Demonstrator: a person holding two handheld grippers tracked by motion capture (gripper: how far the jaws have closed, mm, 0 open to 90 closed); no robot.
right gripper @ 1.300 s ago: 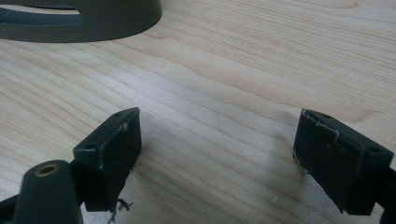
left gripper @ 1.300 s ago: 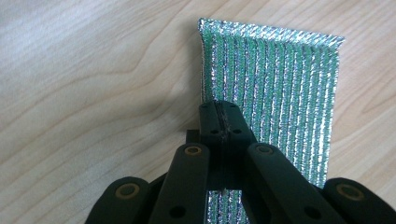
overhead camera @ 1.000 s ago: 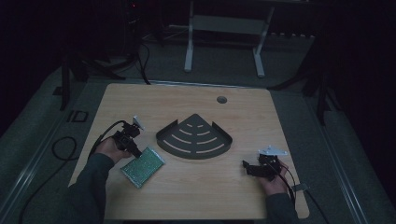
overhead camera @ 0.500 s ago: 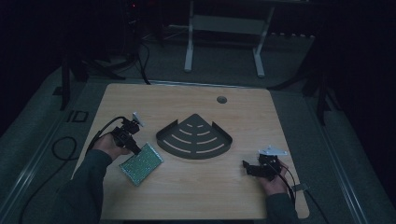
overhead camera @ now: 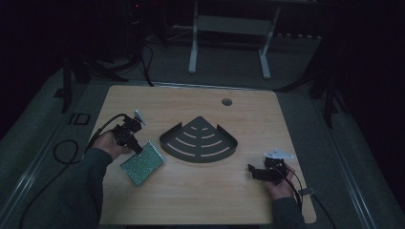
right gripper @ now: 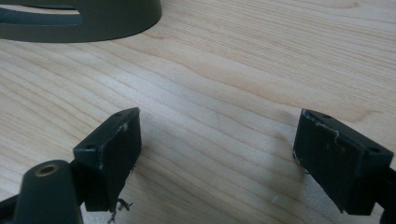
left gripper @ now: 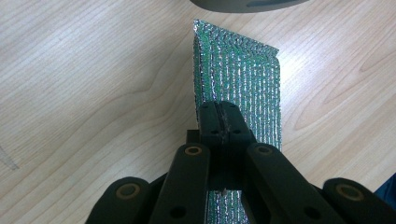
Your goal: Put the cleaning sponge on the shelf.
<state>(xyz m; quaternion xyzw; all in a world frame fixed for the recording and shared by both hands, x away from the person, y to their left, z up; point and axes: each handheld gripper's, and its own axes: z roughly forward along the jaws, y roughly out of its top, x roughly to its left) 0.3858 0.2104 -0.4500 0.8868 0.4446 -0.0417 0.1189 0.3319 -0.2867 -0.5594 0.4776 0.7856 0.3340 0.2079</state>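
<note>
Grip state, left: left gripper (left gripper: 219, 116) has its jaws closed flat on one edge of a silver-green foil pouch (left gripper: 243, 79), the pads pressed together with the thin material pinched between them. In the left gripper view the pouch runs away from the jaws over the wood, its far corners free, and its near end passes beneath the gripper body. High view: left gripper (overhead camera: 136, 145) sits at the left side of the wooden surface (overhead camera: 200, 200), held in the person's left hand (overhead camera: 107, 144), jaws angled down to the upper edge of the pouch (overhead camera: 142, 163). Pouch lies tilted just left of a dark fan-shaped rack (overhead camera: 199, 140), near it but not touching as far as visible; whether the pouch's far end rests on the wood I cannot tell.

Grip state, right: right gripper (right gripper: 217, 154) stands wide open, nothing between the jaws, bare wood grain below them. The curved rim of the rack (right gripper: 93, 21) shows at the top left of that view, well clear of the pads. High view: right gripper (overhead camera: 260, 172) is low at the right front of the surface, held in the right hand (overhead camera: 282, 186), jaws pointing left toward the rack, apart from it.
</note>
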